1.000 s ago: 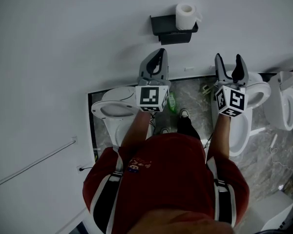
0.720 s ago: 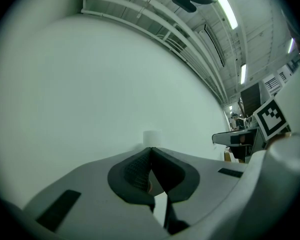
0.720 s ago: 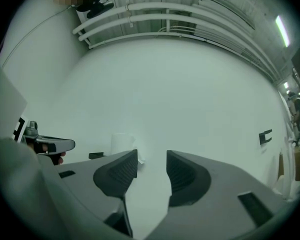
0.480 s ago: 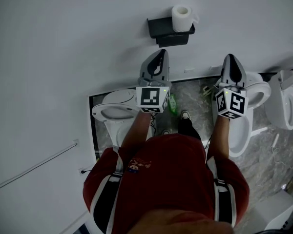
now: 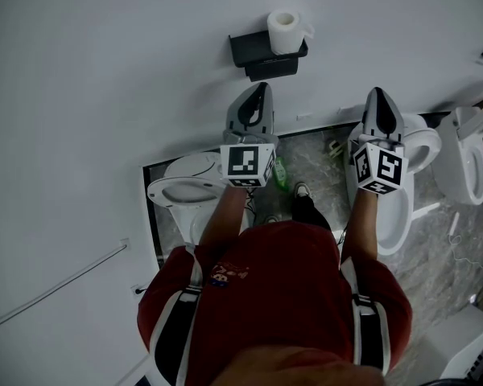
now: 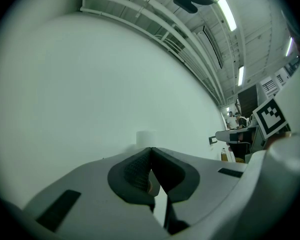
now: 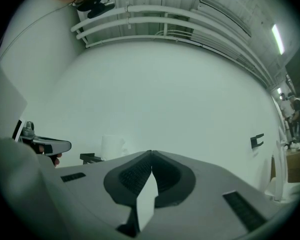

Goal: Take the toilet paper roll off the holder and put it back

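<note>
Holding both grippers below the black holder (image 5: 249,51), apart from the toilet paper roll (image 5: 284,32) standing upright on it; left gripper (image 5: 259,88) closed and empty, right gripper (image 5: 377,94) just closed, nothing between its jaws.

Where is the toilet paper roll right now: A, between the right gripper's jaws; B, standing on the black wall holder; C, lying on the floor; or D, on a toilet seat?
B: the toilet paper roll stands upright on the black holder fixed to the white wall.
</note>
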The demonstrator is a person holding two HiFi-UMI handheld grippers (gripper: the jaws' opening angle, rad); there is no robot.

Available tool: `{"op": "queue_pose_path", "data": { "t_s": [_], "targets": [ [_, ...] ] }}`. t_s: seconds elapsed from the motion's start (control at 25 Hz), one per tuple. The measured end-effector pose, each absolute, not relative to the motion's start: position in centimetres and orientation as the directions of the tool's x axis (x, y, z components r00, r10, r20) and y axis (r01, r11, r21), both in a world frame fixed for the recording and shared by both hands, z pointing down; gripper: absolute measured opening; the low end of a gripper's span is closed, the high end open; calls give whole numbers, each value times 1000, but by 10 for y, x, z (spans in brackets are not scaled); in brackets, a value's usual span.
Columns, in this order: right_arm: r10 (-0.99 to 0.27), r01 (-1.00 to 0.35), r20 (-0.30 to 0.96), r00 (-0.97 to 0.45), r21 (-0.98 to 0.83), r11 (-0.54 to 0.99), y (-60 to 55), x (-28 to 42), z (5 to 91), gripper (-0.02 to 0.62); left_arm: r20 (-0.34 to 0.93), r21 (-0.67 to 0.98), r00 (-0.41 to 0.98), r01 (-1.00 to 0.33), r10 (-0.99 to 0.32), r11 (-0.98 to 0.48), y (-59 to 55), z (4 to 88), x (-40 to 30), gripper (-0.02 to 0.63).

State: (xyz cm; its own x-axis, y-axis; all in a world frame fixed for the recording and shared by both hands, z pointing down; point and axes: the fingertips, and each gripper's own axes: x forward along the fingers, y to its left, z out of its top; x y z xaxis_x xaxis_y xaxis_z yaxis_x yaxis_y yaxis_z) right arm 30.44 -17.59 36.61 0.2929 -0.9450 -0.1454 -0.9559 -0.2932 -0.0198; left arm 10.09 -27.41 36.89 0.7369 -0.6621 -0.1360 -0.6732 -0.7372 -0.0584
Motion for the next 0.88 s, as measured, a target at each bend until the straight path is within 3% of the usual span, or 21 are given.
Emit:
{"op": "queue_pose_path", "data": {
  "t_s": [0.88],
  "targets": [
    [-948,-959,-153,279,0,-282,-168,295,360,9,-141,-58,745,-663,-651,-746,-268,366,98,18]
  ]
}}
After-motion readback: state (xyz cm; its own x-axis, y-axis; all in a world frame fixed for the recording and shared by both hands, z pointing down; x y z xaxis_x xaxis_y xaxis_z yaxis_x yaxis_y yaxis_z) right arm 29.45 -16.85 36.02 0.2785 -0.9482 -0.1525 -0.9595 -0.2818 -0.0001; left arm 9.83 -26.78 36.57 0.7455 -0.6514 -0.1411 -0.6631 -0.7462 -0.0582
